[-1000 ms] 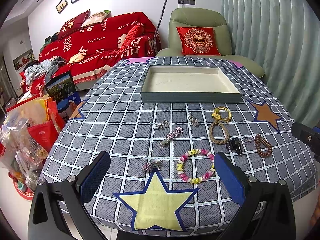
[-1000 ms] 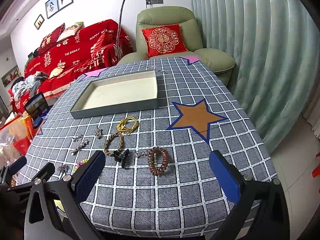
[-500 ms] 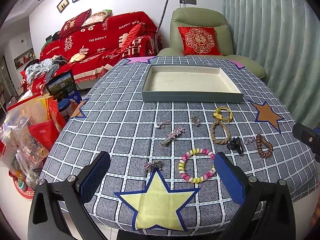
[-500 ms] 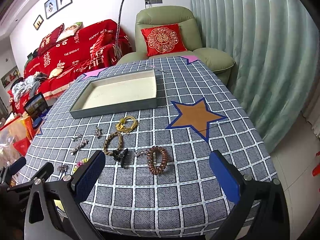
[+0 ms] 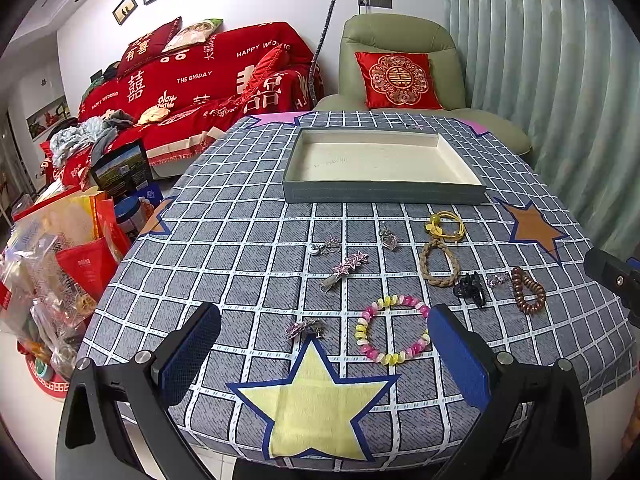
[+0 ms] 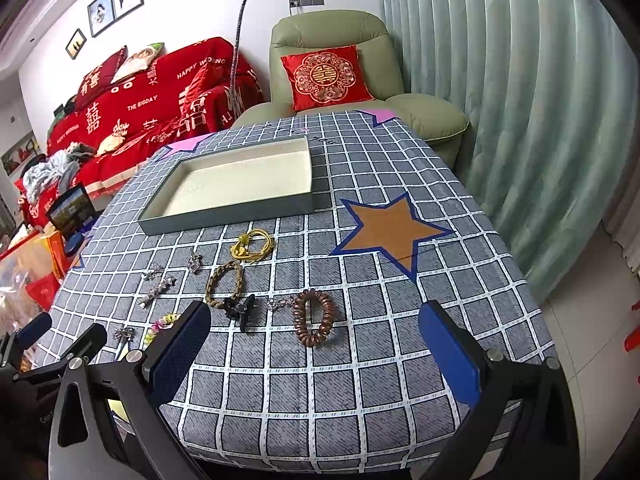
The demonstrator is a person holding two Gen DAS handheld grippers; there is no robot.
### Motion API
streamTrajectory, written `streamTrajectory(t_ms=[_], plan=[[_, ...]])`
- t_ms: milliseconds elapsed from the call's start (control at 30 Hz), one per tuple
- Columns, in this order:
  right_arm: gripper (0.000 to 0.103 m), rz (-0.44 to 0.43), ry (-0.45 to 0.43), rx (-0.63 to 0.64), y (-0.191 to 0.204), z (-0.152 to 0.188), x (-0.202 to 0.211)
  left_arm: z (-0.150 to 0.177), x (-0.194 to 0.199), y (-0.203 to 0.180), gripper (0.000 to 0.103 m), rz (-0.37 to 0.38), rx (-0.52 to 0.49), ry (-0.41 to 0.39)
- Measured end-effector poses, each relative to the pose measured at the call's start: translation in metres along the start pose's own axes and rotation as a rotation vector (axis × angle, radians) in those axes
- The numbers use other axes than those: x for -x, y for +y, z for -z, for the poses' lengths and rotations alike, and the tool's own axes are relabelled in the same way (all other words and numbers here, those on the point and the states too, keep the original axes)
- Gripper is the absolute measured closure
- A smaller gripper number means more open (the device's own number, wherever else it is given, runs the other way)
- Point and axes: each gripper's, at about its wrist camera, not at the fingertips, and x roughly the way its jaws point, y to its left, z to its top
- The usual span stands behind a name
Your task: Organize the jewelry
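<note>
Several jewelry pieces lie on the checked tablecloth in front of an empty grey tray [image 5: 384,194] [image 6: 228,220]. Nearest my left gripper [image 5: 324,348] are a pink-and-yellow bead bracelet [image 5: 392,330] and a small silver clip [image 5: 306,328]. Farther off lie a braided tan loop [image 5: 438,262], a yellow cord bracelet [image 5: 446,226], a black claw clip [image 5: 470,288] and a brown coil band [image 5: 528,290]. My right gripper [image 6: 316,348] is open just short of the brown coil band [image 6: 314,316] and black claw clip [image 6: 240,310]. Both grippers are open and empty.
A green armchair [image 5: 400,64] with a red cushion stands behind the table, a red sofa [image 5: 192,80] at the left, curtains at the right. Bags and boxes [image 5: 60,248] crowd the floor left of the table. The table's front edge is right below both grippers.
Both grippers have crept slightly forward toward the jewelry. Nothing on the table has moved.
</note>
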Motion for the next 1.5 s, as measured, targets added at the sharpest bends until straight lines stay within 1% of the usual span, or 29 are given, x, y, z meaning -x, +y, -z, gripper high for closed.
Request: streamTrajectory(t_ms=[900,1067,1200,1300,1400,1500], plan=[[0.000,-0.002,0.002,-0.002,0.000,-0.001,0.000,0.002,-0.002,0.000,0.000,0.000,-0.002,0.004],[0.000,0.000,0.007,-0.003,-0.001,0.004,-0.002,0.005,-0.004,0.000,0.000,-0.001,-0.003,0.009],[0.000,0.006,0.023,-0.004,-0.003,0.007,-0.008,0.009,-0.011,0.004,0.000,-0.002,-0.005,0.021],[0.000,0.003,0.047,-0.009,-0.005,0.009,-0.014,0.012,-0.019,0.009,0.000,-0.019,-0.020,0.037],[0.000,0.006,0.076,-0.017,-0.010,0.009,-0.021,0.016,-0.031,0.015,0.000,-0.007,-0.023,0.075],[0.000,0.013,0.112,-0.031,-0.016,0.012,-0.030,0.018,-0.042,0.019,0.000,0.027,-0.009,0.118]])
